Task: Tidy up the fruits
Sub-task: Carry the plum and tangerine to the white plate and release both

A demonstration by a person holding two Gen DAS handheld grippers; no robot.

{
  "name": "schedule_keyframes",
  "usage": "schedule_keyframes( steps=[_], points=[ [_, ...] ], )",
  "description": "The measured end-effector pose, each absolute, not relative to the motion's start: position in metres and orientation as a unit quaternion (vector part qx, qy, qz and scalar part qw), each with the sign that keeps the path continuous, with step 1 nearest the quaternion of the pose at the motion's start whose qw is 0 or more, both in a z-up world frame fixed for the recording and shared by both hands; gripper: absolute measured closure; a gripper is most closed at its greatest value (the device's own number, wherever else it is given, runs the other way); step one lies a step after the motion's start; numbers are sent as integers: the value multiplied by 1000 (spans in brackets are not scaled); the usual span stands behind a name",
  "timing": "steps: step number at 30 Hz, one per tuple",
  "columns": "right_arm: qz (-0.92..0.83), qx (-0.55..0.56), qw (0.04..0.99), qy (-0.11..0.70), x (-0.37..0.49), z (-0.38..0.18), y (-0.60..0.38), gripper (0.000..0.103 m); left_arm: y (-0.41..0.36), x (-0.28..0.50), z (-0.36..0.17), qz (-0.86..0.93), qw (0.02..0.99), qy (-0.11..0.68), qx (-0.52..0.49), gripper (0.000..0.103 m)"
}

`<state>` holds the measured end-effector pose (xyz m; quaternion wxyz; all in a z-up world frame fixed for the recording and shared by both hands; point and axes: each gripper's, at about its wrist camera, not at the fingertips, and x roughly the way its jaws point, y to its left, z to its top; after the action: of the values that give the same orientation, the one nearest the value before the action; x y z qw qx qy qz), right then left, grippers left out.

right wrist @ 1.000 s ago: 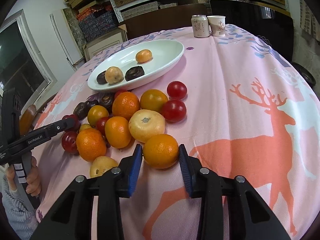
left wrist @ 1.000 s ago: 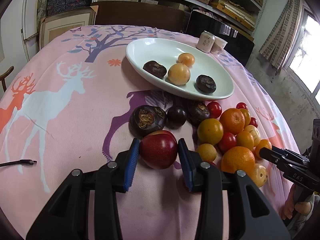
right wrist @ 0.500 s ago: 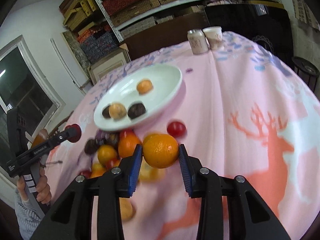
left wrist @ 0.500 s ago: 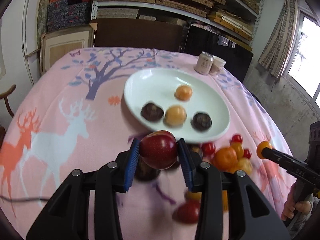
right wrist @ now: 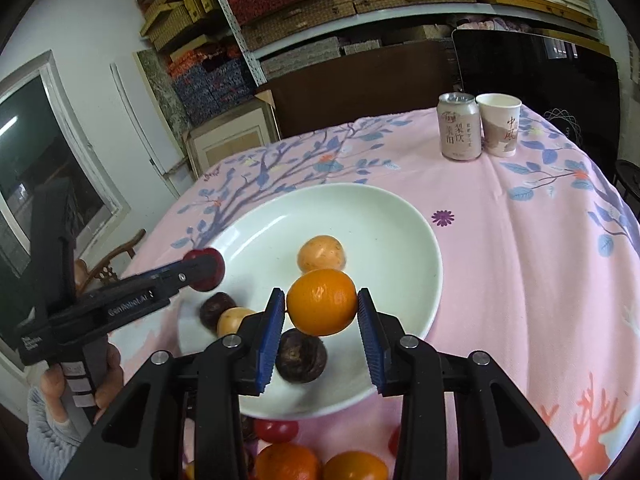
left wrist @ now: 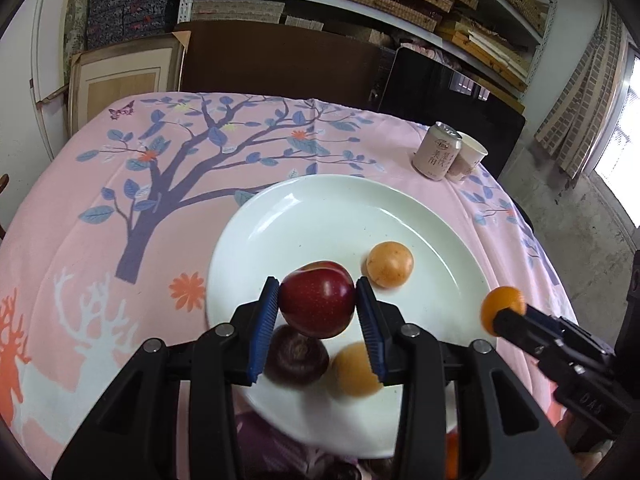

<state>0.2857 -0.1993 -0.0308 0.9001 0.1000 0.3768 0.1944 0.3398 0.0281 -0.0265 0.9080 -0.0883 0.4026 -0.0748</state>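
From the left wrist: the left gripper (left wrist: 317,312) has its fingers clamped on a red apple (left wrist: 317,300), which a second ago sat on the pink cloth of the worktop (left wrist: 100,216) beside the loose pile. Now the apple hangs over the near part of the white plate (left wrist: 344,216) — lifted and carried forward. Under it lie a dark fruit (left wrist: 298,354) and a yellow-orange fruit (left wrist: 354,368), with another orange-yellow one (left wrist: 390,264) further in. At the right edge the right gripper (left wrist: 500,312) comes in with an orange (left wrist: 503,304) at its tip.

From the right wrist: the right gripper (right wrist: 322,314) holds that orange (right wrist: 322,302) between its fingers, also raised off the pile and now above the plate (right wrist: 400,232). The blue fingers (right wrist: 370,328) stand close against its sides, the right-hand one with perhaps a sliver of gap. The left gripper (right wrist: 208,272) shows at the left with the apple (right wrist: 204,270) over the plate's rim. Some fruit remains on the cloth in front of the plate (right wrist: 286,462).

Both pieces are in transit at once — what is left, I judge, is to lower them onto bare plate without knocking the fruit already there, then return for the rest.
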Motion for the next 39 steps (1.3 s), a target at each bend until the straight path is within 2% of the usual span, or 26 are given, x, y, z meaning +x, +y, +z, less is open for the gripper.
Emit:
schedule_keyframes(
  steps=[1,3,4,6,10,16,21,23,27,30,39],
  points=[
    [191,102,901,376,289,-33,-201,63,27,343,-28,-76,908,404,-86,64],
    [190,108,904,368,290,-34,-205,48,25,347,-33,-77,907,406,-81,63],
    [186,108,907,361,289,-32,-207,36,24,347,-34,-79,906,408,-79,59],
    [182,108,912,351,285,-31,-210,35,26,345,-34,-75,908,405,-78,37],
    [181,131,915,336,276,-30,-222,28,35,333,-24,-75,913,389,-96,33],
    [155,162,918,328,271,-36,-246,28,42,300,-21,-57,921,375,-85,29],
    [122,195,926,298,233,-35,-272,28,54,260,-35,-40,917,389,-83,29],
    [110,201,929,291,215,-39,-277,24,60,247,-36,-39,916,387,-97,26],
    [112,222,922,296,181,-51,-285,23,67,214,-45,-29,915,385,-117,23],
    [124,242,917,290,161,-55,-289,18,69,192,-55,-27,909,397,-124,23],
    [138,236,912,306,155,-63,-282,17,77,169,-66,-11,902,408,-140,20]
  ],
)
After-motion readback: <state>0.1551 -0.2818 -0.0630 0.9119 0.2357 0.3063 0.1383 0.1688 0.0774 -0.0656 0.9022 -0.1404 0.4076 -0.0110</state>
